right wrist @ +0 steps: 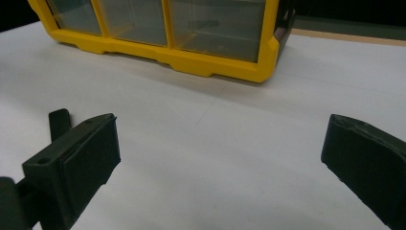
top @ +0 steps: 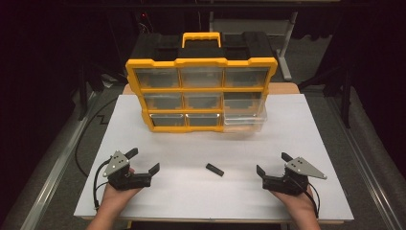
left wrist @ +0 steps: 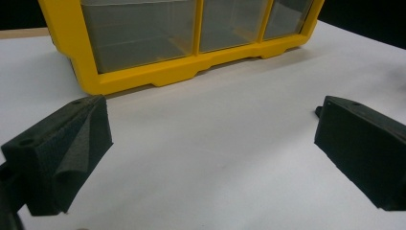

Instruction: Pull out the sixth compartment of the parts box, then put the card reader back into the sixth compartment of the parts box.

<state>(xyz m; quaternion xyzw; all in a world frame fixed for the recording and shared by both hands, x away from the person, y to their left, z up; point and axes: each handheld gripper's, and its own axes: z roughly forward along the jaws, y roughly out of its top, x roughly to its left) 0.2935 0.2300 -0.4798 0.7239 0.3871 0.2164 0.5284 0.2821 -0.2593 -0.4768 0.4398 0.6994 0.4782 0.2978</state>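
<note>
Both grippers idle, spread wide, nothing held.

From the high view we see the left gripper (top: pixel 143 160) and right gripper (top: pixel 272 163) flanking the small black part (top: pixel 215 169) on the table (top: pixel 191 201); in the left gripper view the organizer (left wrist: pixel 158 76) looms close; in the right gripper view the black part (right wrist: pixel 59 122) peeks behind one jaw, so a careless sweep could knock it away.

A small black bar (top: pixel 215 169) lies flat (slightly angled) on the white table (top: pixel 191 201).

No legible text (none anywhere)
</note>
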